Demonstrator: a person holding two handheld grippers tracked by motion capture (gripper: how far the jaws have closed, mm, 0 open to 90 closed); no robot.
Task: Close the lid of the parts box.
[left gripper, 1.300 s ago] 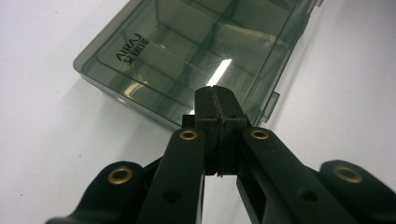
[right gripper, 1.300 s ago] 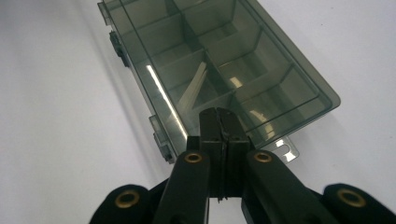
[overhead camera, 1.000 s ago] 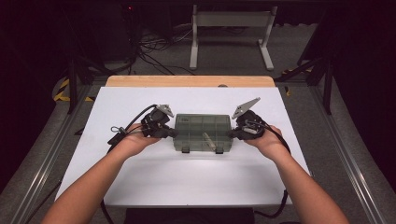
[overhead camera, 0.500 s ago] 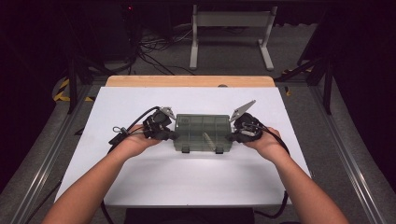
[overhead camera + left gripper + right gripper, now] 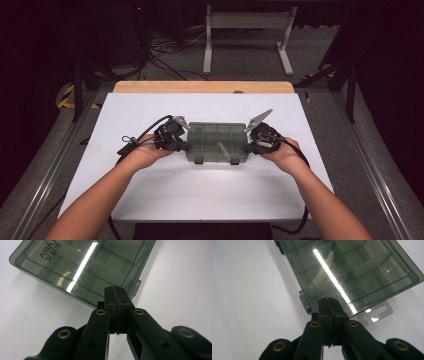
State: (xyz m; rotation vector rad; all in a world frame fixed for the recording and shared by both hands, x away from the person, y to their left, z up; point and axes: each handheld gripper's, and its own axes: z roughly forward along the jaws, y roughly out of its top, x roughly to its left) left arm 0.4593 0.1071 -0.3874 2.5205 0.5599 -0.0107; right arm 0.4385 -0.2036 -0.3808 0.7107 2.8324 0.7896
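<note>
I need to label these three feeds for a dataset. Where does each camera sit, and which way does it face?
High view: above the person's side, looking forward and down on the white table; both forearms show.
Left gripper view: rides the left hand-held gripper, looking along its shut jaws at the box.
Right gripper view: rides the right hand-held gripper, jaws shut.
All share the smoky compartment box.

The smoky organiser box [image 5: 82,267] runs off the top edge in the left gripper view, its printed lettering cut short. In the right gripper view its far end is cropped too. From above, the pale piece [image 5: 223,149] inside is too small to identify.
</note>
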